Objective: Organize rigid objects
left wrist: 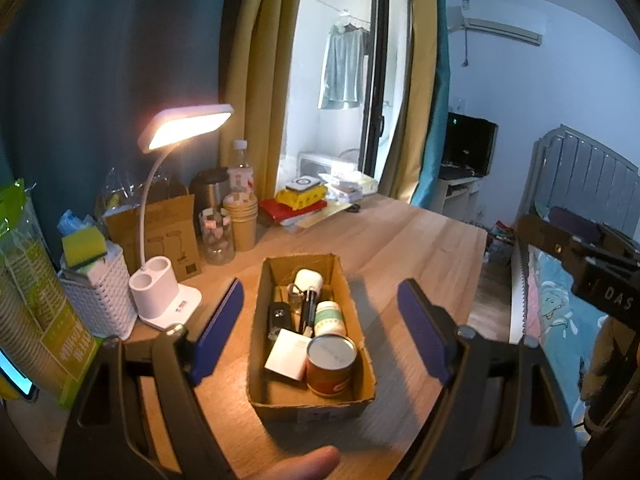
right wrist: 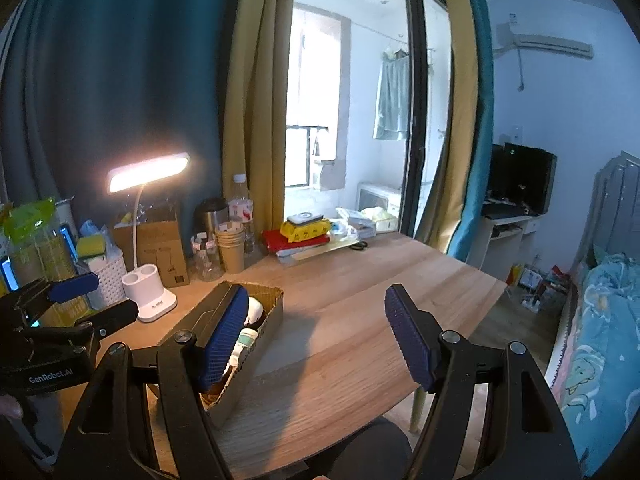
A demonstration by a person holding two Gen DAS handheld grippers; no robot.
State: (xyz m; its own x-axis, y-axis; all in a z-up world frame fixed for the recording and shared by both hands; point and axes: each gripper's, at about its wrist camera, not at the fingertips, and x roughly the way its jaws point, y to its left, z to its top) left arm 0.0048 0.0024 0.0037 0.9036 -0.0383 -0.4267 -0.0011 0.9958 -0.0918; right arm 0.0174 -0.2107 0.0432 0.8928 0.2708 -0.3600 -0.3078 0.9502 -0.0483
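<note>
An open cardboard box point(left wrist: 262, 320) stands on the wooden table point(left wrist: 400, 248). In it lie an orange can point(left wrist: 331, 364), a white carton point(left wrist: 286, 354), a green-and-white bottle point(left wrist: 330, 316), a white earbud case point(left wrist: 308, 280), a black key fob point(left wrist: 278, 314) and a pen point(left wrist: 308, 306). My left gripper point(left wrist: 322, 288) hangs open above the box, its blue pads point(left wrist: 218, 332) wide of both box walls and touching nothing. My right gripper point(right wrist: 316, 294) is open and empty over bare table, to the right of the box point(right wrist: 256, 344). Its left finger hides part of the box.
A lit white desk lamp point(left wrist: 188, 128) stands left of the box, beside a white basket point(left wrist: 100, 304) with a sponge. Paper cups point(left wrist: 242, 220), bottles and a stack of books point(left wrist: 304, 204) line the back. The table's right edge point(left wrist: 478, 276) drops to the floor, with a bed point(right wrist: 600, 320) beyond.
</note>
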